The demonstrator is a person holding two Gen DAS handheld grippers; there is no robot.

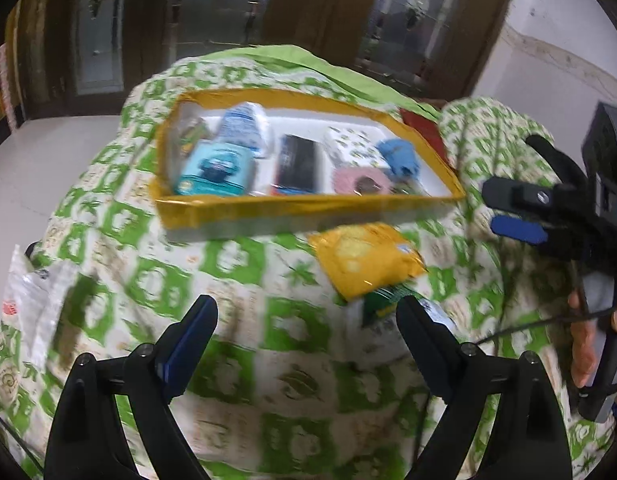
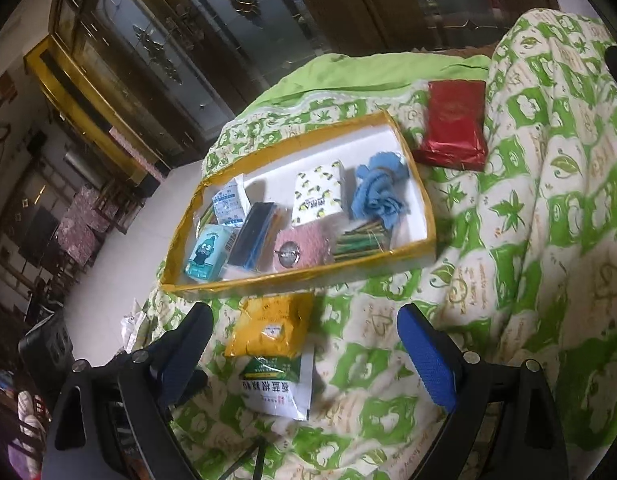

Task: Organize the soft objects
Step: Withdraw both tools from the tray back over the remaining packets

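A yellow-rimmed white box [image 1: 308, 206] [image 2: 424, 200] lies on the green-and-cream quilt. It holds tissue packs, a dark pouch, a pink item and a blue cloth [image 2: 378, 190]. A yellow packet [image 1: 364, 258] [image 2: 270, 326] lies on the quilt in front of the box, with a green-and-white sachet [image 2: 278, 384] [image 1: 388, 300] below it. A red packet [image 2: 452, 124] lies right of the box. My left gripper [image 1: 306, 320] is open and empty, above the quilt near the sachet. My right gripper [image 2: 304, 328] is open and empty, above the yellow packet; it also shows in the left wrist view [image 1: 508, 212].
A clear plastic bag [image 1: 32, 300] lies at the quilt's left edge. The quilt rises in a hump on the right [image 2: 548, 160]. Wooden glass-panelled doors [image 1: 308, 0] stand behind, with pale floor [image 1: 48, 160] to the left.
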